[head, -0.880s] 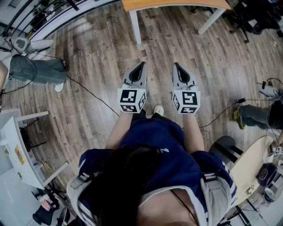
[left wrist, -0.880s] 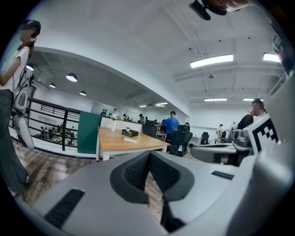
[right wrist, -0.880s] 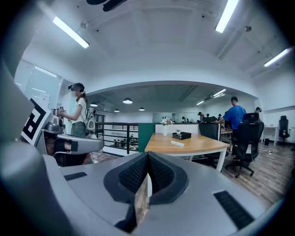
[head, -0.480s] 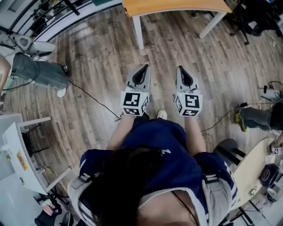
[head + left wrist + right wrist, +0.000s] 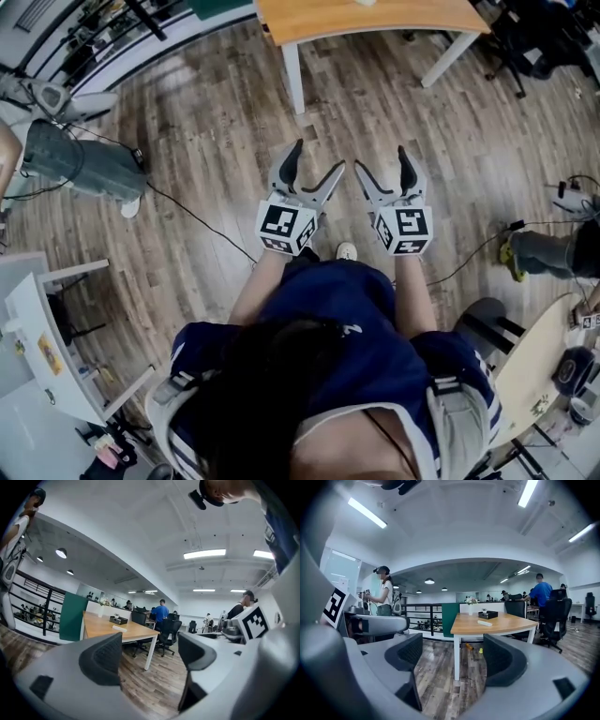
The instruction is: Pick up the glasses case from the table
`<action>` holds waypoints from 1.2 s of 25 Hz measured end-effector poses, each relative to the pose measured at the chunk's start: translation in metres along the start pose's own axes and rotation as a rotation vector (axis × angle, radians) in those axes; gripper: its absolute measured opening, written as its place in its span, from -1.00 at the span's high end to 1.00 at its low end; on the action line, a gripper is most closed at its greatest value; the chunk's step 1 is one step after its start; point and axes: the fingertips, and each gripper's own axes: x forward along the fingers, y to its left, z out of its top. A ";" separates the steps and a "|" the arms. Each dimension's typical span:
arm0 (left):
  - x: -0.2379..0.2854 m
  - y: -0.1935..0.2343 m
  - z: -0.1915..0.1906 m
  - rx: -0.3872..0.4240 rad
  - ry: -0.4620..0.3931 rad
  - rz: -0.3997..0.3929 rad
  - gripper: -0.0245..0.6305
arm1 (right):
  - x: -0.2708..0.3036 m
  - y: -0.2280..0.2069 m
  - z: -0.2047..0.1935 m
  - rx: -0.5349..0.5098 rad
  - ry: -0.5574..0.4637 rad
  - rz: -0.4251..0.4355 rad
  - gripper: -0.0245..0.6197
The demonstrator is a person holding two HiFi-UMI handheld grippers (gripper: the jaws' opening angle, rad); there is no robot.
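Wood-plank floor (image 5: pixel 216 122) is seen beneath both tools, which are held side by side and pointed nearly level towards the table. Left gripper (image 5: pixel 317 159) and right gripper (image 5: pixel 382 161) are both spread wide, with only floor showing between the pads. They are judged to be opened in readiness, the grasp not yet begun. Ahead of the jaws a stretch of bare floor is to be crossed, and a cable (image 5: pixel 192 199) is trailed off to the left gripper's outer side. Beyond, the table (image 5: pixel 511 622) is stood well apart from the tools. On it a pale oblong thing, taken to be the glasses case (image 5: pixel 484 623), is laid just before a black box (image 5: pixel 488 615). Small yellow bits (image 5: pixel 480 650) are left underneath, and chairs (image 5: pixel 555 616) are parked further right.
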 end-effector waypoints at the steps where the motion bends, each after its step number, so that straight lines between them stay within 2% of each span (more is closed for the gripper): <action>1: 0.001 0.002 0.002 -0.003 -0.007 -0.027 -0.16 | 0.003 0.002 0.002 -0.001 -0.002 -0.005 -0.29; 4: 0.001 0.013 0.002 -0.016 -0.005 -0.062 -0.10 | 0.013 0.005 0.004 0.003 -0.012 -0.033 -0.27; 10: -0.004 0.029 -0.007 0.028 0.015 -0.069 -0.10 | 0.013 0.010 0.000 0.023 -0.033 -0.105 -0.26; 14: 0.001 0.033 -0.008 0.047 0.029 -0.087 -0.09 | 0.014 0.009 -0.007 0.039 -0.011 -0.125 -0.26; 17: 0.014 0.033 -0.010 0.049 0.057 -0.097 -0.09 | 0.022 0.000 -0.014 0.046 0.012 -0.112 -0.26; 21: 0.046 0.041 -0.013 0.052 0.082 -0.046 -0.09 | 0.042 -0.025 -0.016 0.043 0.024 -0.079 -0.26; 30: 0.148 0.063 -0.010 0.045 0.122 0.030 -0.09 | 0.118 -0.110 0.006 -0.005 0.037 0.015 -0.22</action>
